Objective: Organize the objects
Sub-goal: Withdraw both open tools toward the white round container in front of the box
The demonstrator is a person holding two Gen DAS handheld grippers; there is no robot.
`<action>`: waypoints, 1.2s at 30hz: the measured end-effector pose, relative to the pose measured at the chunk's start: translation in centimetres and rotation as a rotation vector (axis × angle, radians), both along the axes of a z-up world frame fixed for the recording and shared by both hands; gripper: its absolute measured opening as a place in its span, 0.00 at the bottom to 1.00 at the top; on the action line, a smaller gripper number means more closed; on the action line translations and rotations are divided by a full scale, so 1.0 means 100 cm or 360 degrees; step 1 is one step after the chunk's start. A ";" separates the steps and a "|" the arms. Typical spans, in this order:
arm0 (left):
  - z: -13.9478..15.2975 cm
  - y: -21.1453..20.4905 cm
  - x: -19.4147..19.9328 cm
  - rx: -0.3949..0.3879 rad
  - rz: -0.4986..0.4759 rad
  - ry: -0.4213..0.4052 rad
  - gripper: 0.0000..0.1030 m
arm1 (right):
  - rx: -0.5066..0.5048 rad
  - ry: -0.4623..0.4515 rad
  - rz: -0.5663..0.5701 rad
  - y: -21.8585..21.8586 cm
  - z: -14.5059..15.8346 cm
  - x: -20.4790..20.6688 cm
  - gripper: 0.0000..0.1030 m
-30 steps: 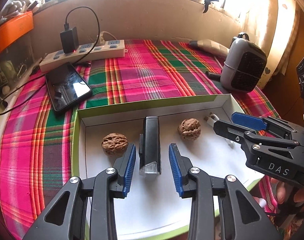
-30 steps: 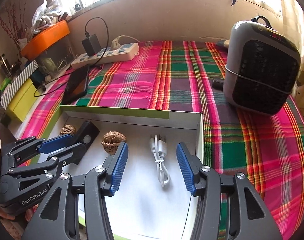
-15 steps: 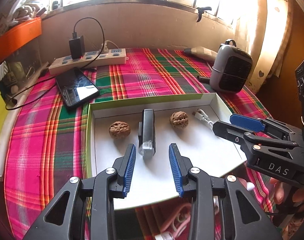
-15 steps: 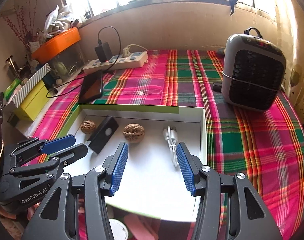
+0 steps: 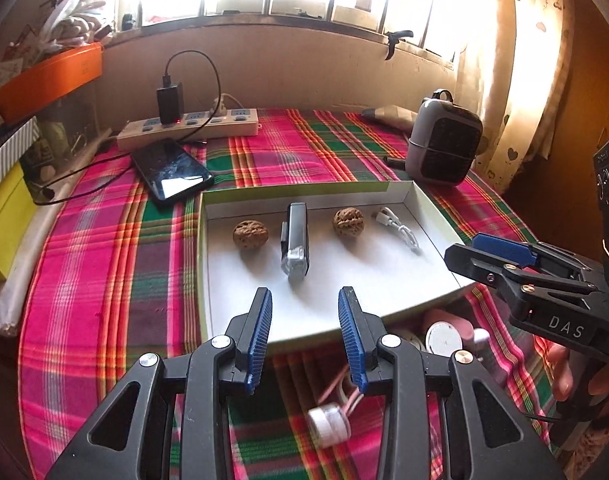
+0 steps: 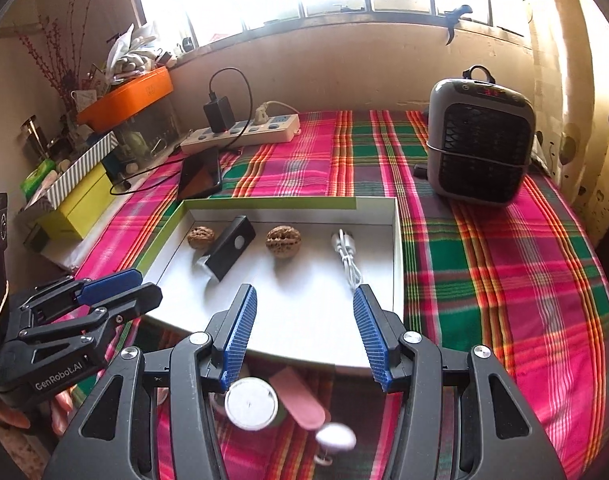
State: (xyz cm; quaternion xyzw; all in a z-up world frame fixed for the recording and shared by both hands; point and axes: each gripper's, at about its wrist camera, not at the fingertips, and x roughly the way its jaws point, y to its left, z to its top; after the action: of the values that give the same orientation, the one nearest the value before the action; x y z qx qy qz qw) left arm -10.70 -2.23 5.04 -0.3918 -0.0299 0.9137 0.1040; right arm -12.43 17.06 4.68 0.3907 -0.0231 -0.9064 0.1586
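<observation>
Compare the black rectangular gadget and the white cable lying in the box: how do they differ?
The black gadget is rigid and boxy; the white cable is thin and bendy. The gadget lies between the two walnuts, the cable at the box's right end. The gadget is dark with a clear tip, the cable all white. Both lie flat, untouched.

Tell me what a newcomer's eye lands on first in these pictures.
First, the pink and green plaid cloth that covers the whole table. On it lies a shallow white box holding two walnuts, a black device between them and a white cable. The grey heater stands at the far right, and both grippers hang open at the box's near edge.
</observation>
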 end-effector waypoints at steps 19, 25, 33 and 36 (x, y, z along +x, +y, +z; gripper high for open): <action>-0.020 -0.018 0.051 0.0049 -0.0069 0.0006 0.32 | 0.0063 0.0037 -0.0035 0.019 -0.015 0.060 0.50; -0.030 -0.013 0.057 0.0093 -0.0134 -0.0046 0.36 | 0.0047 -0.0008 -0.0077 0.026 -0.028 0.065 0.50; -0.038 0.000 0.056 0.0086 -0.0175 -0.0077 0.36 | 0.0054 -0.0047 -0.0074 0.028 -0.038 0.068 0.50; -0.040 0.001 0.053 0.0074 -0.0168 -0.0089 0.36 | 0.0046 -0.0058 -0.0078 0.029 -0.040 0.067 0.50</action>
State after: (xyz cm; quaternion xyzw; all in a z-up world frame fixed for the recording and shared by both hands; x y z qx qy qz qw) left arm -5.36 -2.08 1.07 -0.4156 -0.0332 0.8947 0.1601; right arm -5.71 19.97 0.70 0.4087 -0.0226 -0.9031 0.1303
